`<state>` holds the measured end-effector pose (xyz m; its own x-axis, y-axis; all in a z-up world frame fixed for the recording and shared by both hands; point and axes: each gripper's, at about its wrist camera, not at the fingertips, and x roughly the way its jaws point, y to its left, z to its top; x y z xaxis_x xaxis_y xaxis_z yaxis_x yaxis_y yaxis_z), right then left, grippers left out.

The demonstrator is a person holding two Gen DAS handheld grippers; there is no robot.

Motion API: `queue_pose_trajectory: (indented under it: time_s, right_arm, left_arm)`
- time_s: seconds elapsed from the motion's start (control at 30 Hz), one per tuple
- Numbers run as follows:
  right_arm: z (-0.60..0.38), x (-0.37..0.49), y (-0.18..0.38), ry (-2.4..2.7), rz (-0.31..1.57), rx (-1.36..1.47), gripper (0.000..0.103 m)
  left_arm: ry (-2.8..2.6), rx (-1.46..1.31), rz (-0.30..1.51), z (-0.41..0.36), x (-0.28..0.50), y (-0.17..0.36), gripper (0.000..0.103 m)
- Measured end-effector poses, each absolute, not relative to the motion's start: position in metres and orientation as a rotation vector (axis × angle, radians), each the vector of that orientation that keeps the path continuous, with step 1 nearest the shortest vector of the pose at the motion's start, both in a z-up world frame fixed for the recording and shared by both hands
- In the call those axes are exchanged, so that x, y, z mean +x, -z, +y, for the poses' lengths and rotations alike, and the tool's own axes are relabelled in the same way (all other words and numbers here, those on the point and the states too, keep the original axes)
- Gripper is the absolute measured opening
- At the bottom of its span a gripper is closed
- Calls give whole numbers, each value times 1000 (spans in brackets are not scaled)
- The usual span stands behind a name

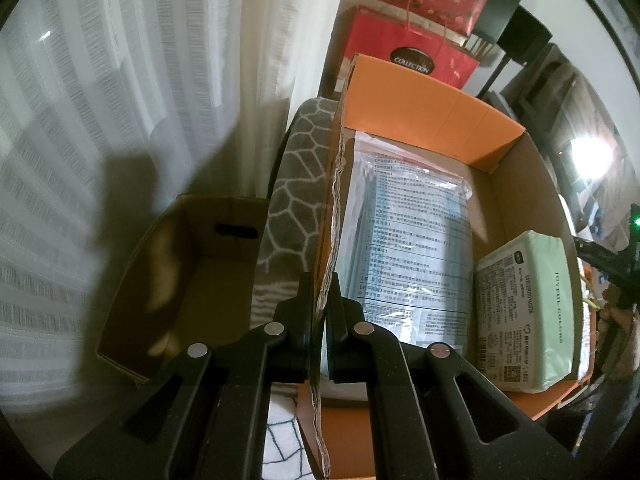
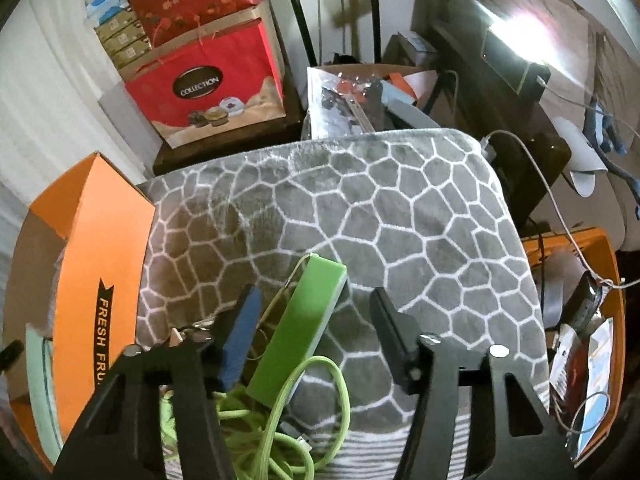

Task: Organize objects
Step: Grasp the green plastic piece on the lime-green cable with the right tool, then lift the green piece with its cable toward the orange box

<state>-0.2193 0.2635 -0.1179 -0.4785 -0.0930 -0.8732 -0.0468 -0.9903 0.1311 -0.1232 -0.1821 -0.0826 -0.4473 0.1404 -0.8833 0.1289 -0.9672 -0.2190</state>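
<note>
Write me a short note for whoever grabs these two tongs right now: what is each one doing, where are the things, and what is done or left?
Left tongs: shut on the torn cardboard flap of the orange box.
Right tongs: open, no pad touching the green power bank between them.
Things: power bank and its green cable lie on the grey patterned cushion.
Done: a plastic-wrapped packet and a pale green pack are already in the orange box.
Left: probably grip the power bank and cable and box them. The brown box beside looks empty.
</note>
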Motion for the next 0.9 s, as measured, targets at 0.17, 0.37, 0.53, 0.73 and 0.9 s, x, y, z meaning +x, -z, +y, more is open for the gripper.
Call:
queue_pose_trajectory:
  time_s: [0.17, 0.37, 0.53, 0.73, 0.9]
  right_arm:
    - [263, -226, 131, 2634, -250, 1630, 37]
    - [267, -231, 141, 2595, -300, 1649, 36]
    - [267, -230, 141, 2591, -309, 1626, 30]
    - [260, -226, 131, 2604, -302, 1560, 21]
    - [256, -223, 114, 2632, -292, 1495, 21]
  left_arm:
    - [-2638, -1648, -399, -182, -123, 83, 5]
    - [-2637, -1650, -398, -182, -123, 83, 5]
    - [-2638, -1650, -399, -183, -123, 83, 5]
    - [-2639, -1650, -396, -182, -123, 83, 5]
    - [-2639, -1651, -396, -182, -123, 83, 5]
